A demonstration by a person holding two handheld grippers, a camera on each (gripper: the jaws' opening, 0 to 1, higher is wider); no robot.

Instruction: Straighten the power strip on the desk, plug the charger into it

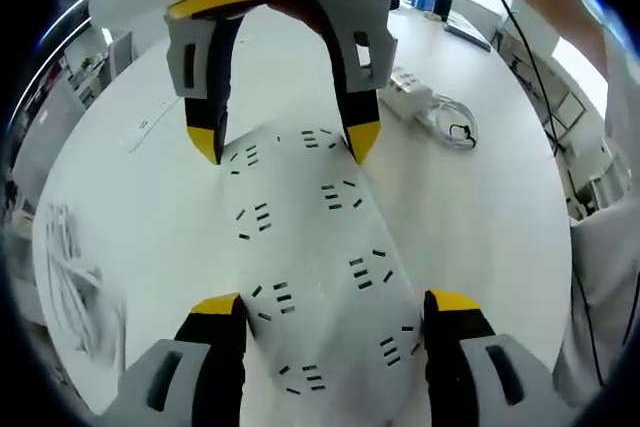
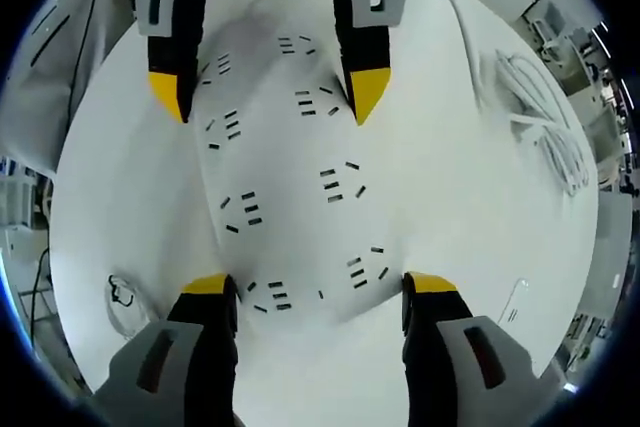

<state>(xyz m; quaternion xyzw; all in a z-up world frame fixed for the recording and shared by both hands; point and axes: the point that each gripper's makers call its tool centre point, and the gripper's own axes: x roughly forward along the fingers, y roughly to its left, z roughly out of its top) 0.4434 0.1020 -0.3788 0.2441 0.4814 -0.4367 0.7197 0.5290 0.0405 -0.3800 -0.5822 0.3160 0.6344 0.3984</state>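
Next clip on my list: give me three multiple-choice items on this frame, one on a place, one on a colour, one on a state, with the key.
1. Where does the power strip lie?
A. Between the tips of both grippers
B. On the floor
C. Inside a drawer

2. What colour are the gripper fingertips?
A. Red
B. Yellow
C. Green

3. How does the charger stand?
A. Plugged into the strip
B. Held in a gripper
C. Loose on the desk, apart from the strip

Key: 1 A, the left gripper and right gripper straddle its two ends. 2 B, each tip is yellow. 3 C, it lies with its coiled cable away from the strip.
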